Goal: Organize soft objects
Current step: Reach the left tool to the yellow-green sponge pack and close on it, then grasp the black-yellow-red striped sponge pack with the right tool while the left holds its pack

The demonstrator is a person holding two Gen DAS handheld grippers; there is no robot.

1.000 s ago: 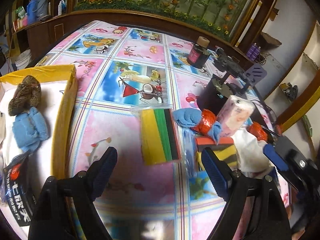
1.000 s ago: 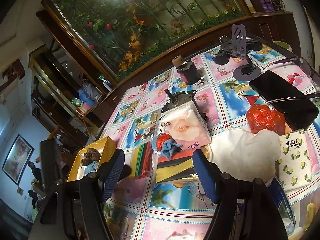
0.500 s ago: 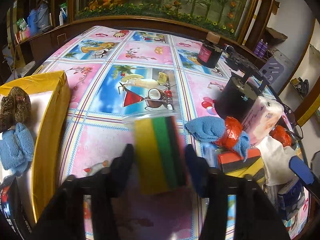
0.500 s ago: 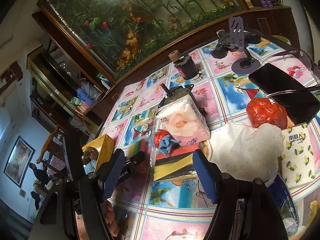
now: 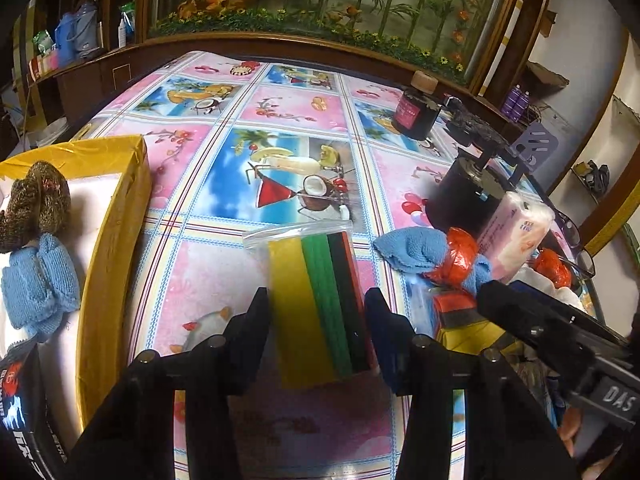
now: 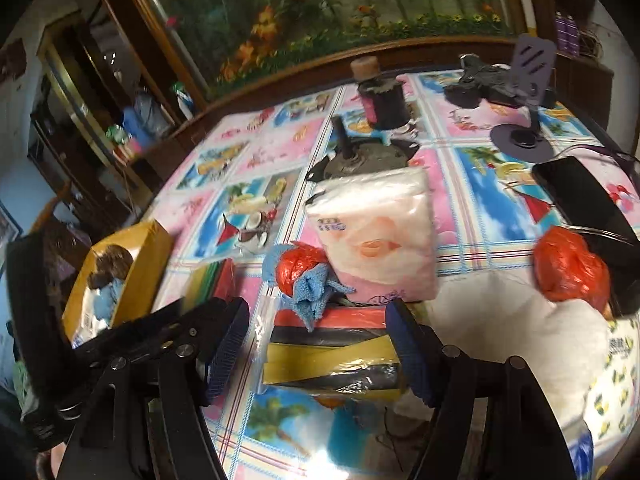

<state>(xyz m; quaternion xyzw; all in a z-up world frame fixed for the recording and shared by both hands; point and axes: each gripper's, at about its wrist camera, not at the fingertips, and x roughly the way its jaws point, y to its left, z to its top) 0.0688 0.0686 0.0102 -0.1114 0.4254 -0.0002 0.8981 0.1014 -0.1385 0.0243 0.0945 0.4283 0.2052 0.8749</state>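
1. Sponge pack (image 5: 320, 312), bagged in clear plastic, lies on the desk (image 5: 280, 112), clamped between the left hand-held gripper (image 5: 316, 320) pads.
2. Step in hand: the pick-up; the lift is not yet made.
3. Next, likely a carry left into the yellow box (image 5: 116, 240), beside the blue cloth (image 5: 36, 284).
4. Right hand-held gripper (image 6: 320, 344) stands wide around the second sponge pack (image 6: 332, 356), pads apart from it.

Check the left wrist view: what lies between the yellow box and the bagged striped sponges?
Only bare patterned tablecloth. In the left wrist view nothing stands between the yellow box and the bagged striped sponges.
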